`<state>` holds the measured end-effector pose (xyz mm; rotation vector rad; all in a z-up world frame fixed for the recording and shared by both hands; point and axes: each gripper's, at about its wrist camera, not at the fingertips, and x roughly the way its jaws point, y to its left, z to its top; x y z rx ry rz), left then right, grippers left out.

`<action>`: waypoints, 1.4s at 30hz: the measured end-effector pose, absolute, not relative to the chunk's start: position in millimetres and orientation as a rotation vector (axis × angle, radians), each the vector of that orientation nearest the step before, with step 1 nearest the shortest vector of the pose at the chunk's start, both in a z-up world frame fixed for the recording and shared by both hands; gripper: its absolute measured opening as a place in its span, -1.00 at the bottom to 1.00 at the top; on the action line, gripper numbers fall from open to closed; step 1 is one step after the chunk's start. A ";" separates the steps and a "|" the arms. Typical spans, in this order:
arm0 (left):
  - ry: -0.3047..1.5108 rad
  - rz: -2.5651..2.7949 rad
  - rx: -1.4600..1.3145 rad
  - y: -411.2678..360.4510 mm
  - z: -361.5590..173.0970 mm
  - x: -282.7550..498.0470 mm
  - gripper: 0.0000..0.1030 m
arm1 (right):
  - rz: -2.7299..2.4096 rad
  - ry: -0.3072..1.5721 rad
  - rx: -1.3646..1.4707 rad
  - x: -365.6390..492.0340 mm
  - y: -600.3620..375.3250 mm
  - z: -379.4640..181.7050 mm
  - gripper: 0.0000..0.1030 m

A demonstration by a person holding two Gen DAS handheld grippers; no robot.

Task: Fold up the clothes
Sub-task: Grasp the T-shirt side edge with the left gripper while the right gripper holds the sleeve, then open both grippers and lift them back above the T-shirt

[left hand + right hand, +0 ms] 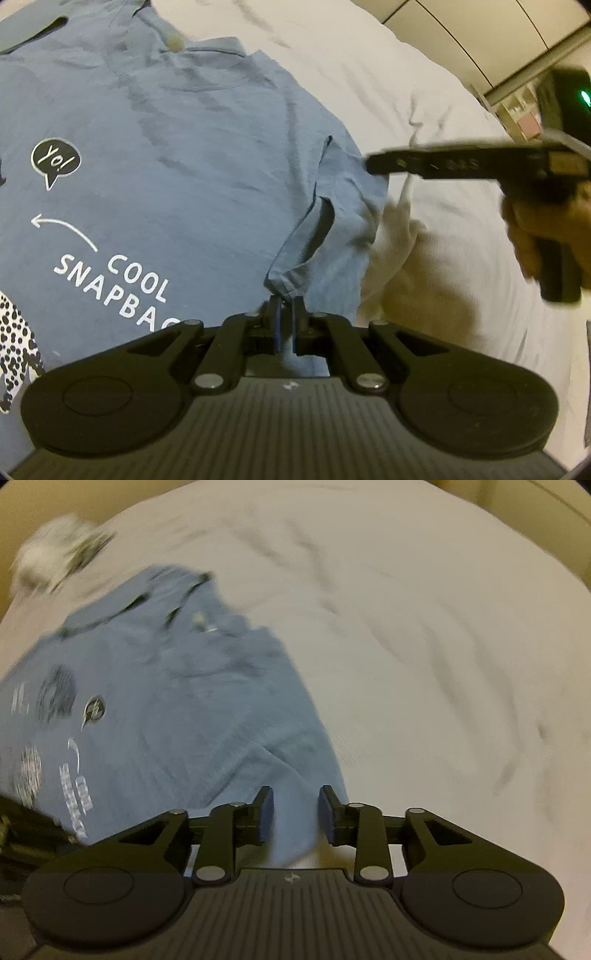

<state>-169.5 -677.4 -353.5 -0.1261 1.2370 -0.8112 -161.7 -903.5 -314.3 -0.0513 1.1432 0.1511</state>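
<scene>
Blue T-shirt (pixel 192 155) spread print-up on white bed (pixel 424 92), flat for folding; left tongs (pixel 285 321) pinched on sleeve edge, likely to carry it inward; right tongs (pixel 296 814) parted, gripping nothing, poised over shirt's side edge; view blurred

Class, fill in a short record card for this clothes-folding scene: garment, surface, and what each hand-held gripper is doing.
garment: blue T-shirt, printed side up, white lettering
surface: white bedsheet, wrinkled
left hand-held gripper: shut on a fold of the T-shirt's edge
right hand-held gripper: open, jaws apart over the shirt's edge, gripping nothing
image quality: right wrist view blurred
</scene>
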 end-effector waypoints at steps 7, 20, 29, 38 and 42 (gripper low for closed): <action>1.231 -0.820 -0.171 -677.0 -359.3 -165.7 -0.38 | 0.295 1.237 -0.207 -134.2 -891.2 -336.7 -0.35; 1.267 -0.826 -0.184 -676.8 -363.7 -165.0 -0.99 | 0.170 1.127 -0.190 -122.3 -898.6 -318.1 -0.84; 1.238 -0.782 -0.197 -657.0 -354.4 -156.8 -0.74 | -0.035 1.061 0.145 -159.4 -923.3 -296.1 -0.71; 1.248 -0.845 -0.130 -675.8 -372.6 -136.7 -0.71 | 0.040 1.126 0.356 -227.7 -864.4 -328.4 -0.72; 1.223 -0.859 -0.072 -680.0 -372.1 -132.7 -0.71 | 0.051 1.185 0.319 -242.4 -856.2 -340.6 -0.63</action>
